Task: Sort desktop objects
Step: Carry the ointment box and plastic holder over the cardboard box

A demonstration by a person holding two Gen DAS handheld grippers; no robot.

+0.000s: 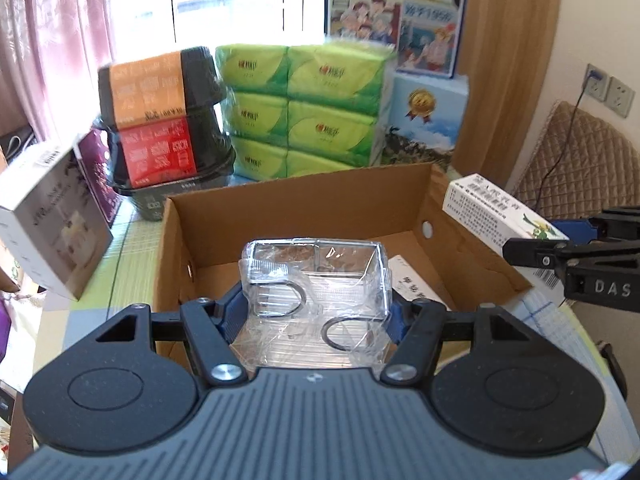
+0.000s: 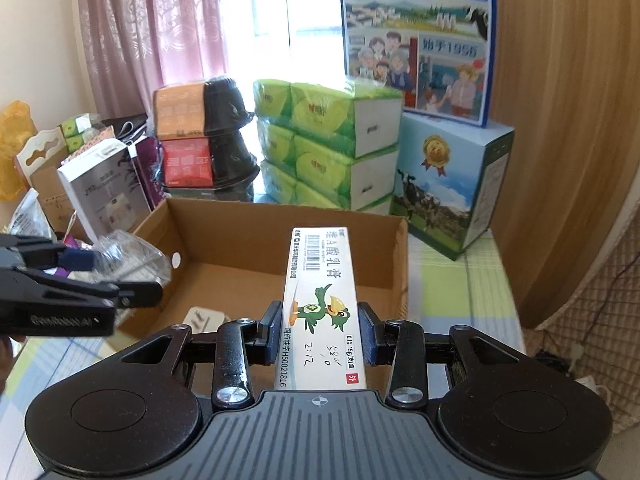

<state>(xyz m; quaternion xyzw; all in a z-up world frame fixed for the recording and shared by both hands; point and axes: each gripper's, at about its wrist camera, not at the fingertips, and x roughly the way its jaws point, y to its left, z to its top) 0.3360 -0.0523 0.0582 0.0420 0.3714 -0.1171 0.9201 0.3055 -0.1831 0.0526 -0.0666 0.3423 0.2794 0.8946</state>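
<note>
Your right gripper (image 2: 319,338) is clamped on a long ointment carton (image 2: 320,304), its blue pads (image 2: 366,334) pressing the two long sides. The carton's long axis runs straight ahead along the fingers, barcode end pointing away toward the far wall of the cardboard box (image 2: 248,220), the green cartoon bird face-up. It hangs above the box's near right part, not touching the floor.

Your left gripper (image 1: 316,312) is closed on a clear plastic organizer (image 1: 316,276) wrapped in crinkled film, held above the near edge of the same box (image 1: 300,196). Its long side lies across the fingers, and two metal hooks show through the plastic.

The box is open-topped and shallow. One white packet (image 1: 412,284) lies on its floor at the near side; most of the brown floor behind it is bare. Both loads sit side by side over the box, apart from each other.

Beyond the far wall stand two stacked black bowls (image 2: 204,140), a pack of green tissue packets (image 2: 320,144) stacked three high, and two milk cartons (image 2: 444,184).
</note>
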